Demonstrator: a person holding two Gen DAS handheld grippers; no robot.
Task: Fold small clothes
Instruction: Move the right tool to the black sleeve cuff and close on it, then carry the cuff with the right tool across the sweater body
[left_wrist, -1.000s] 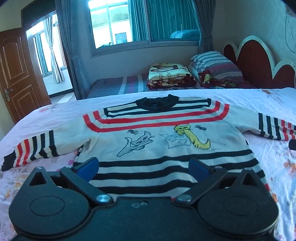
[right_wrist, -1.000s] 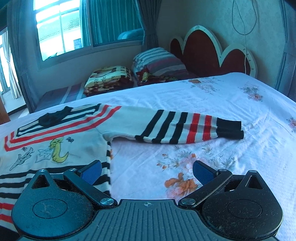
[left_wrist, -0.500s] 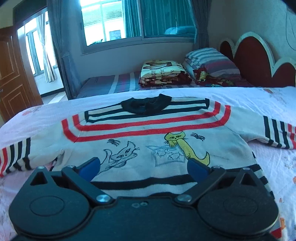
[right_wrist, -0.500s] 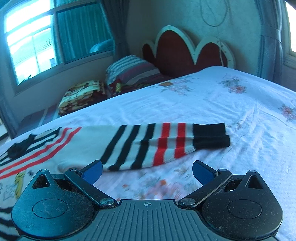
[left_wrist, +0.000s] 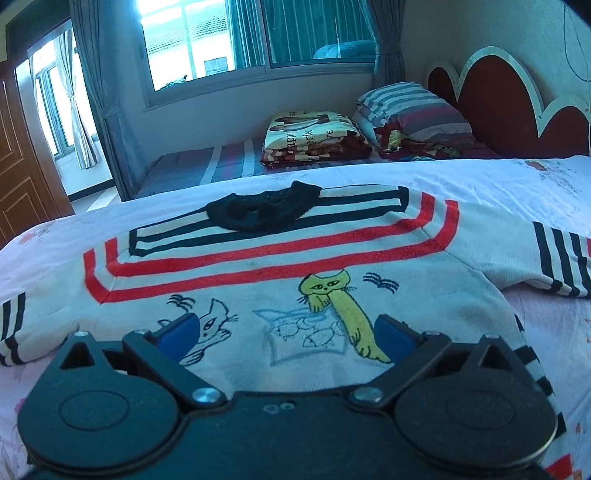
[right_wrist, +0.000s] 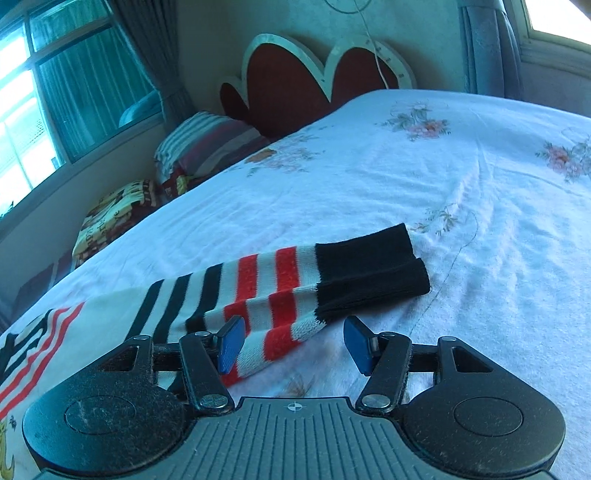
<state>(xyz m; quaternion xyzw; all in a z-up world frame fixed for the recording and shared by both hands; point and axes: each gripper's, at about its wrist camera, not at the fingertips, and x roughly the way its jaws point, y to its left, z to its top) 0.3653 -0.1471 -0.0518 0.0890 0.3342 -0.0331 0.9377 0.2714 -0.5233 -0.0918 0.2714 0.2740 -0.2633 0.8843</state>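
Note:
A small cream sweater (left_wrist: 258, 273) with red and black stripes, a black collar and cat drawings lies flat, front up, on the bed. My left gripper (left_wrist: 284, 339) is open and empty, low over the sweater's chest. In the right wrist view the sweater's right sleeve (right_wrist: 258, 288) lies stretched out with its black cuff (right_wrist: 369, 269) on the sheet. My right gripper (right_wrist: 293, 343) is open, its blue pads on either side of the sleeve's striped end just short of the cuff.
The white floral bedsheet (right_wrist: 443, 192) spreads to the right of the sleeve. A striped pillow (left_wrist: 410, 110), a folded blanket (left_wrist: 314, 136) and the red headboard (left_wrist: 498, 103) lie beyond the bed. A window and a wooden door are at the back left.
My left gripper has moved forward from the hem to over the chest. My right gripper has swung right and forward to the sleeve end, and its jaws have narrowed.

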